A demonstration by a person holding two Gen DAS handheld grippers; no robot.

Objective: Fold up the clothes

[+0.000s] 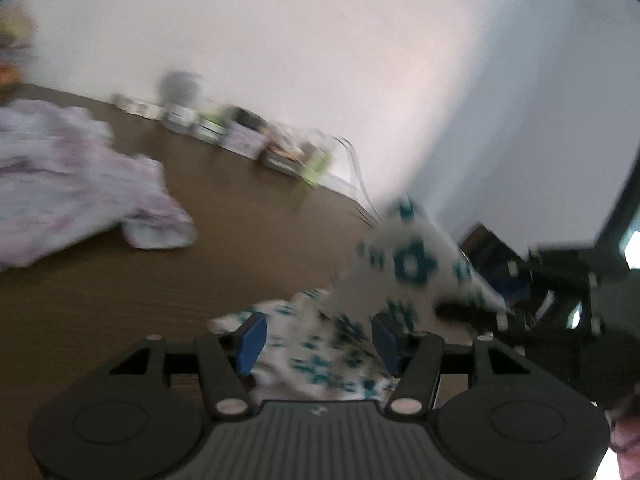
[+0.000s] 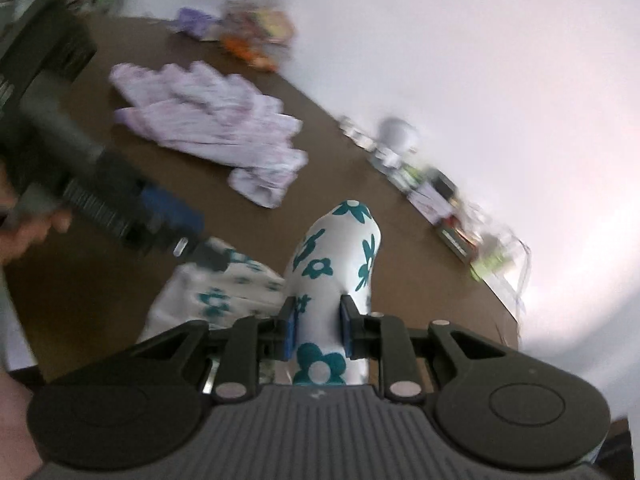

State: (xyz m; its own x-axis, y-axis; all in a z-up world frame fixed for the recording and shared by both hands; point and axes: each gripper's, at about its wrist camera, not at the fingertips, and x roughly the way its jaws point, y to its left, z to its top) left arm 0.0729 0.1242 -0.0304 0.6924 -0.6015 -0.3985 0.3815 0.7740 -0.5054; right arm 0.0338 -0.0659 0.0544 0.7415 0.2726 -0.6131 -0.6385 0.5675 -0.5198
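Observation:
A white cloth with teal flowers (image 2: pixel 340 248) lies partly on the brown table (image 1: pixel 120 300). My right gripper (image 2: pixel 318 320) is shut on a fold of it, and the fold stands up between the blue pads. In the left wrist view that lifted part (image 1: pixel 408 264) rises at the right, with the right gripper (image 1: pixel 460 312) dark and blurred beside it. My left gripper (image 1: pixel 319 336) is open; the cloth lies loosely between its wide-set blue pads. In the right wrist view the left gripper (image 2: pixel 200 248) reaches in from the left over the low part of the cloth.
A crumpled pink and white garment (image 1: pixel 80 184) (image 2: pixel 216 132) lies further back on the table. Small boxes and jars (image 1: pixel 240 136) (image 2: pixel 440 196) line the white wall. A bag of colourful things (image 2: pixel 256 28) stands at the far end. A hand (image 2: pixel 32 232) holds the left gripper.

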